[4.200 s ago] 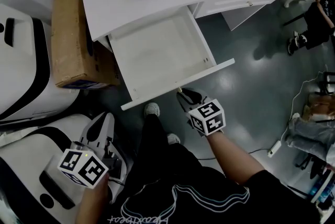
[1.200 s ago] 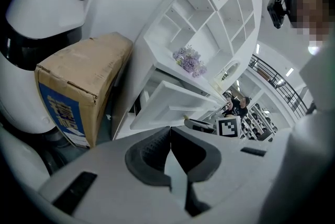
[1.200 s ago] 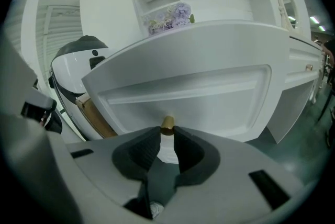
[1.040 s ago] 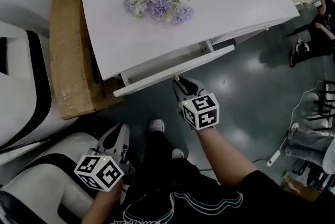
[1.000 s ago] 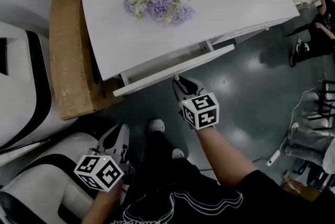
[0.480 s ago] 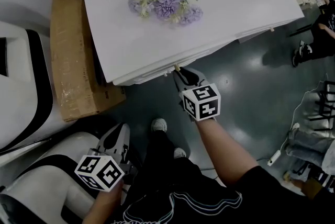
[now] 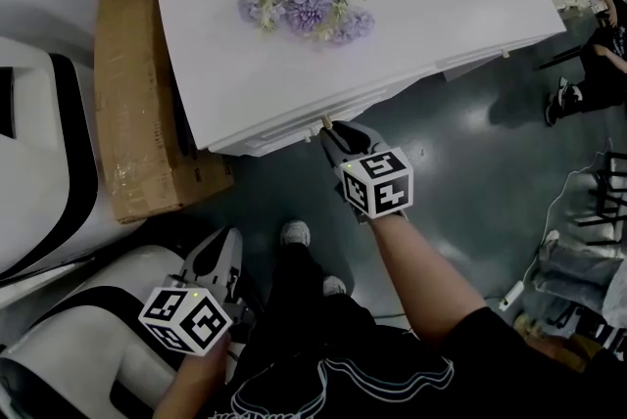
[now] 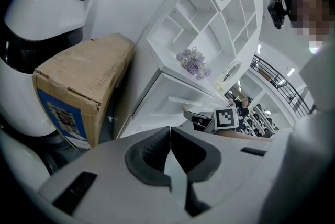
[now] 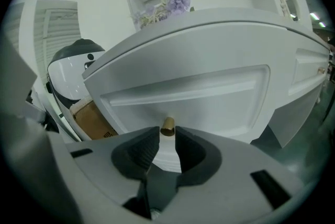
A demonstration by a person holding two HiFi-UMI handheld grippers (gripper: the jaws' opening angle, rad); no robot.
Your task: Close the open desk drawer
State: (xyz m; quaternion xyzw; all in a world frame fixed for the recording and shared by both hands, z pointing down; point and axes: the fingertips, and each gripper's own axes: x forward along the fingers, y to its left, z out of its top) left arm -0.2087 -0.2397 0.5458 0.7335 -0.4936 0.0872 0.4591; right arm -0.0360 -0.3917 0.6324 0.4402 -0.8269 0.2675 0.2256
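The white desk's drawer [image 7: 294, 127] sits pushed in, its front [image 9: 199, 92] flush under the desk top [image 7: 411, 25]. Its small brass knob [image 9: 167, 126] stands between the tips of my right gripper [image 9: 167, 136]. Those jaws have just been opening, and a narrow gap shows beside the knob. In the head view the right gripper [image 7: 331, 129] is at the drawer's front edge. My left gripper [image 7: 223, 247] hangs low at the left, far from the desk. Its jaws [image 8: 170, 139] are shut with nothing in them.
Purple flowers [image 7: 309, 1] lie on the desk top. A cardboard box [image 7: 137, 94] stands against the desk's left side, with a rounded white machine [image 7: 39, 162] beside it. The person's shoes [image 7: 291, 233] are on the dark floor below the drawer. Another person [image 7: 598, 45] is at far right.
The drawer has gone from wide open to fully pushed in, with the right gripper following its knob toward the desk. The left gripper has stayed where it was.
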